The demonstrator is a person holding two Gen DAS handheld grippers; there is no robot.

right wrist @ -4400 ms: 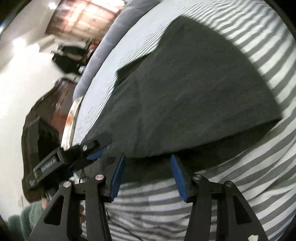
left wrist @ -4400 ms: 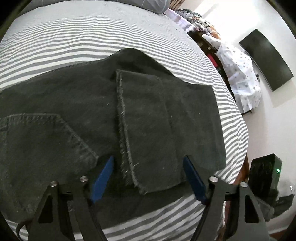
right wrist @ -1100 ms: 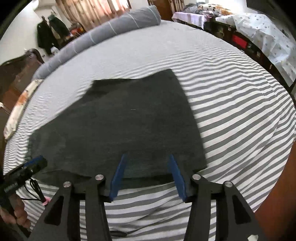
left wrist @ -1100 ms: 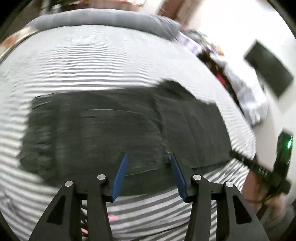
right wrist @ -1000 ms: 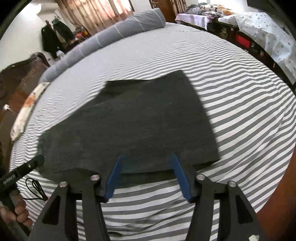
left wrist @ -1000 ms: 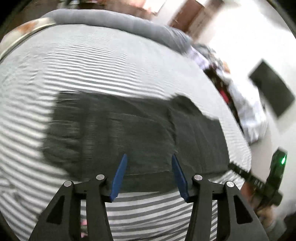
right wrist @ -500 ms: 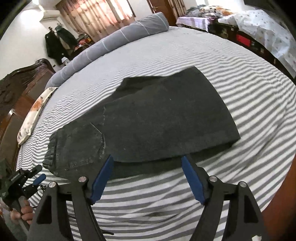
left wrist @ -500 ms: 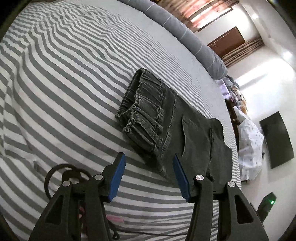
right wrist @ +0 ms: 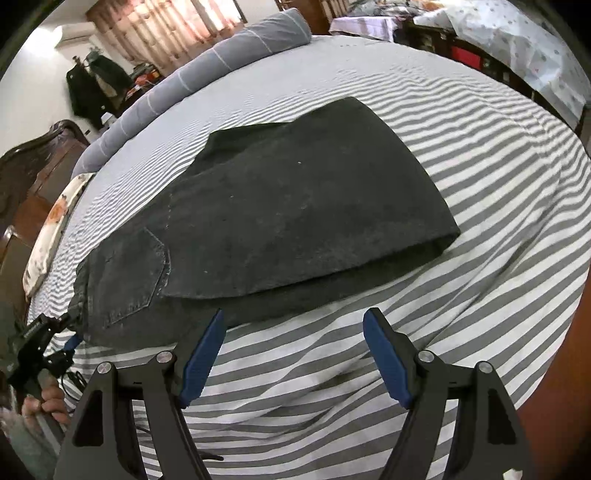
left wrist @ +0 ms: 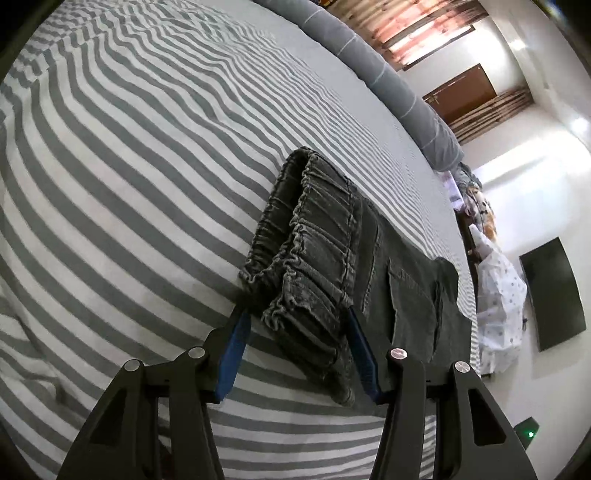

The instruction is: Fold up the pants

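Left wrist view, left hand-held gripper [left wrist: 295,345] now astride pants [left wrist: 321,266] waistband, unclamped, right hand-held gripper [right wrist: 293,354] widened, empty.

Charcoal-black pants [right wrist: 295,206], grey-white striped sheet [left wrist: 129,166], blue-padded tongs [right wrist: 291,332]

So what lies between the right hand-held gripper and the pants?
Only bare striped bedsheet lies between the open right hand-held gripper and the pants, in the right wrist view.

A bed [left wrist: 147,155] with grey-and-white striped sheets fills the room, a grey bolster [right wrist: 221,55] along its far edge. Curtains [right wrist: 177,22] glow pink; a dark screen [left wrist: 554,295] hangs on the white wall [left wrist: 546,147].
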